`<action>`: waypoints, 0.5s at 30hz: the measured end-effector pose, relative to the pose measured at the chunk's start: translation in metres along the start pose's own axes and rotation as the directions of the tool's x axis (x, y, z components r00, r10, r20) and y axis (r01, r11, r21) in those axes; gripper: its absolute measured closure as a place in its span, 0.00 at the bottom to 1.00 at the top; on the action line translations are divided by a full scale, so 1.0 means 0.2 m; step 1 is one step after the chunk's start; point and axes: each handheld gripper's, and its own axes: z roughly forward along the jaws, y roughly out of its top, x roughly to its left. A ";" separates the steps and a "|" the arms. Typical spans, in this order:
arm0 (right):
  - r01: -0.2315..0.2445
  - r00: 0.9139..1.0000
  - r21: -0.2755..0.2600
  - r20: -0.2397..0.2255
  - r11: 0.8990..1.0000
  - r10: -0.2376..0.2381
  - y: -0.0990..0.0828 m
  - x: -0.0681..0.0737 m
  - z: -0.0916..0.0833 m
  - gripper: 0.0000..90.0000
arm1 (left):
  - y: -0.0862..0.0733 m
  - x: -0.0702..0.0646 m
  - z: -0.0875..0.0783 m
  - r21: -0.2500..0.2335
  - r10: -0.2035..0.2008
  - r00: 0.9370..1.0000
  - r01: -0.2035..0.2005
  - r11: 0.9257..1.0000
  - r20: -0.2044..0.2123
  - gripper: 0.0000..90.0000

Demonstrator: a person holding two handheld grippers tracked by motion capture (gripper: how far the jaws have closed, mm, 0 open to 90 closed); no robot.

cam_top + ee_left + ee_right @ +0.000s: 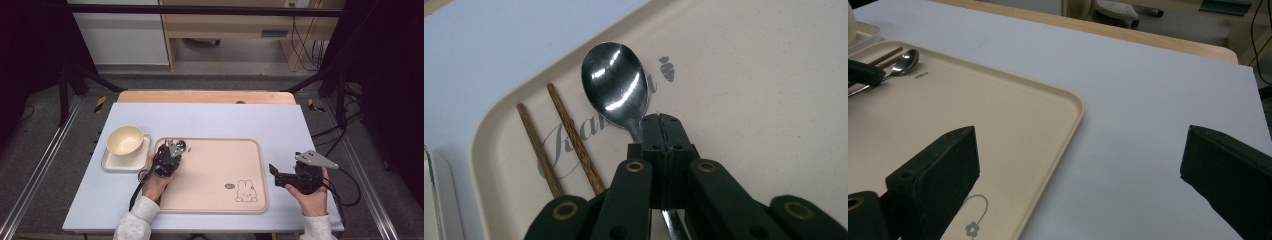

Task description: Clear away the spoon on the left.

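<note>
From the high view, the beige tray [215, 175] lies on the pale blue mat, and everything else sits relative to it. The left gripper [172, 148] works over the tray's far-left corner, its hand resting on the tray's left edge, probably to steady a fine placement. Just beyond that edge, a cream cup [125, 140] stands on a square saucer [111, 163]. The right gripper [273, 172] hangs off the tray's right side, over the mat, apparently parked so it stays out of the way.

In the left gripper view, the jaws are pressed together on the neck of a metal spoon [616, 86], pinching just below the bowl. The bowl faces up and lies low over the tray floor by the printed lettering; I cannot tell whether it touches. A pair of wooden chopsticks [559, 140] lies beside it, nearer the tray's rim, so the spoon seems to be going down parallel to them as a place setting.

In the right gripper view, the two black jaws stand spread wide with nothing between them, looking across the tray's near-right corner [1075, 107] toward the spoon [905, 61] at the far end.
</note>
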 end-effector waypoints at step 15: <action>-0.007 1.000 -0.002 0.005 1.000 0.007 0.00 -0.01 -0.01 0.03 | -0.04 0.06 -0.27 -0.153 -0.051 0.996 0.061 0.986 0.071 0.90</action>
